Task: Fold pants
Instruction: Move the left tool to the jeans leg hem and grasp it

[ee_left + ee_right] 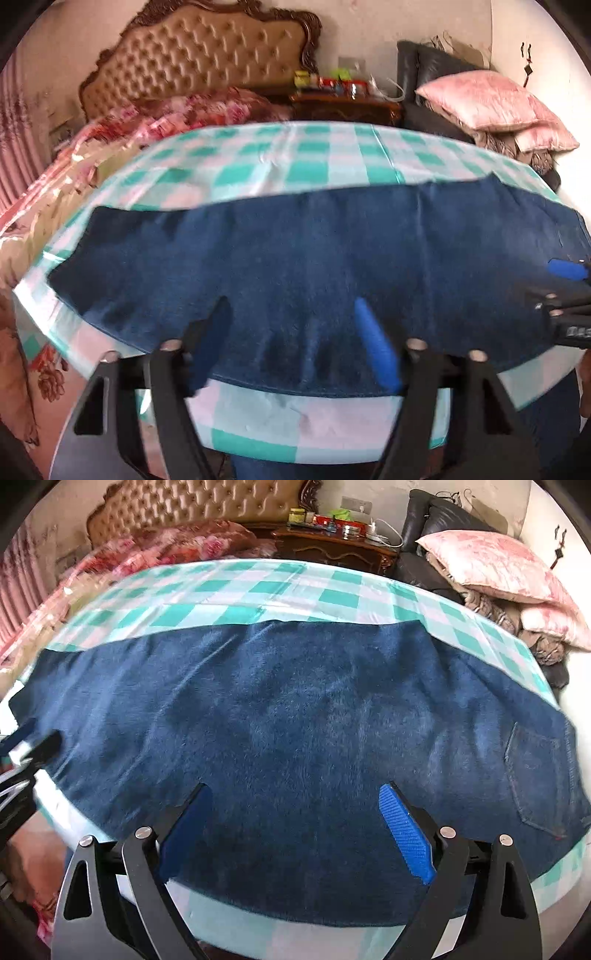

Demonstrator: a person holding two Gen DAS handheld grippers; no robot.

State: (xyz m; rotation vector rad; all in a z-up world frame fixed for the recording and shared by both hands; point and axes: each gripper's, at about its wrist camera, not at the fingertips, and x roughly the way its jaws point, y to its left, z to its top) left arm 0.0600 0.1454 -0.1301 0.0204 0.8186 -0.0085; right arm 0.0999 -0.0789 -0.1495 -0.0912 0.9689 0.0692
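Note:
Dark blue jeans (314, 258) lie flat, lengthways across a table under a green-and-white checked cloth (295, 155). In the right wrist view the jeans (295, 709) fill the middle, with a back pocket (535, 775) at the right end. My left gripper (291, 310) hovers open over the near edge of the jeans, nothing between its blue pads (376, 350). My right gripper (295, 786) stands wide open over the near edge too, empty. The right gripper's fingertip (569, 269) shows at the right rim of the left wrist view. The left one's fingertip (33, 746) shows at the left rim of the right wrist view.
Behind the table stands a bed with a tufted headboard (207, 55) and a floral quilt (166, 118). A dark nightstand (332, 546) carries several jars. A black sofa with pink pillows (498, 565) is at the back right. A pink curtain (18, 147) hangs at the left.

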